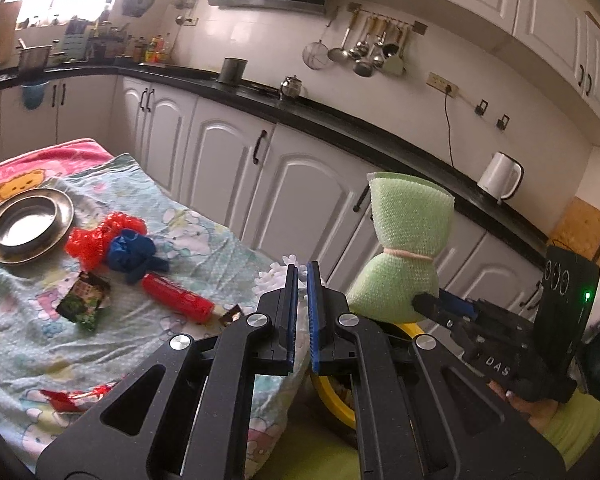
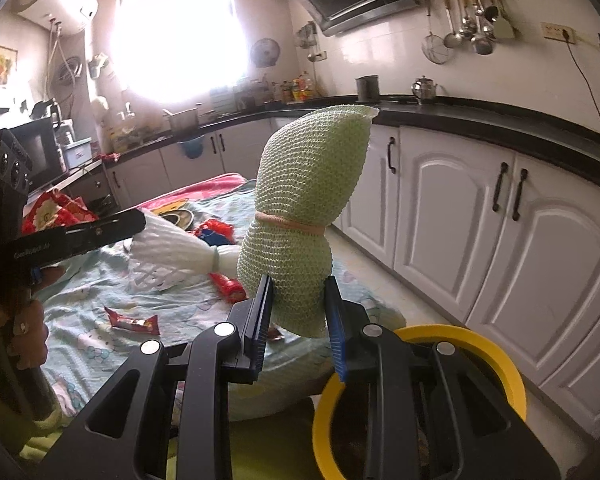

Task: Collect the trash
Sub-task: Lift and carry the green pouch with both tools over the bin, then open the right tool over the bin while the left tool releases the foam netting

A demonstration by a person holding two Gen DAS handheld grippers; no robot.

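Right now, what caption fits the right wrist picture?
Right gripper holds a green foam net tied with a rubber band above a yellow-rimmed bin.

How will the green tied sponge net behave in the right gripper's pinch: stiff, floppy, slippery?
Probably soft: the green sponge net bulges either side of its tie band, so it should squash. Likely light, since it stands upright above the right gripper without drooping. The knobbly mesh probably resists slipping.

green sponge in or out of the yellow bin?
Out. The sponge is held upright between the right gripper fingers, above the table edge beside the bin.
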